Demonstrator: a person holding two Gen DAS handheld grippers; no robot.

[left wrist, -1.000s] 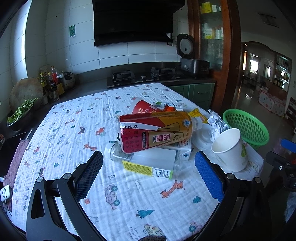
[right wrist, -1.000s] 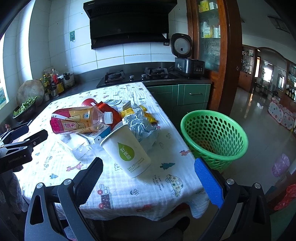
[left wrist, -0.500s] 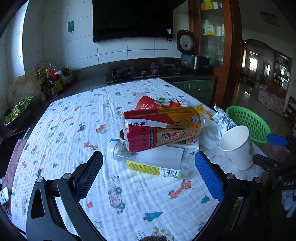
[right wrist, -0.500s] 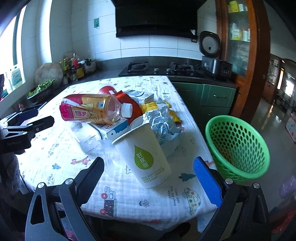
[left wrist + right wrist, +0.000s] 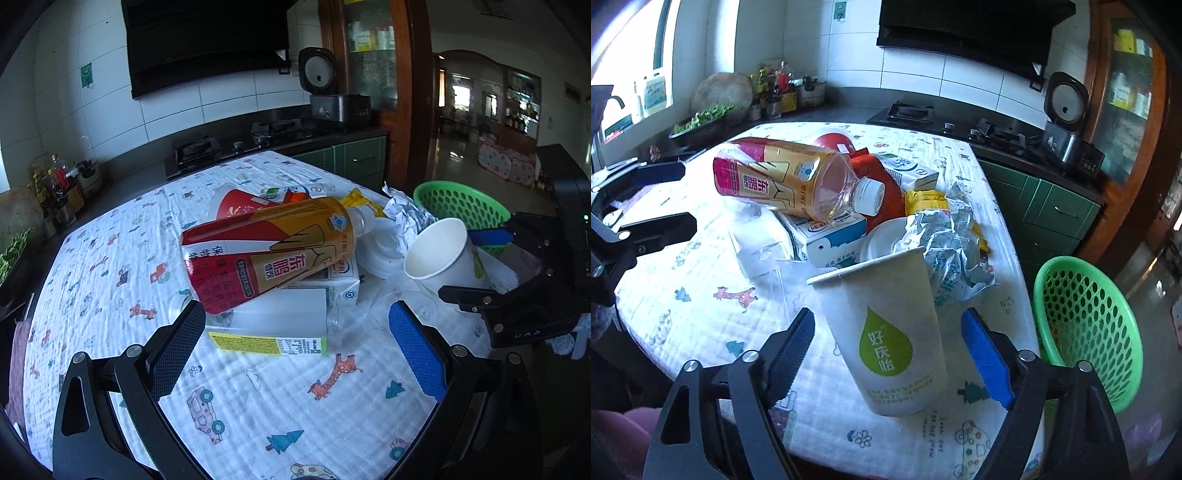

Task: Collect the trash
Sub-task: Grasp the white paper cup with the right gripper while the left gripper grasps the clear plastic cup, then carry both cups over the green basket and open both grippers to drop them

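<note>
On the table's left, the left gripper (image 5: pixel 295 343) gapes wide before the tea bottle (image 5: pixel 269 247) and cartons. Middle: the right gripper (image 5: pixel 888 349) straddles the paper cup (image 5: pixel 886 332), spread, not pinching. Far right, the green basket (image 5: pixel 1086 325) looks empty; nothing collected yet.

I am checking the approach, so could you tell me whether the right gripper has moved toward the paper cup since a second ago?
Yes. The right gripper has advanced: the paper cup now stands between its open fingers.
</note>
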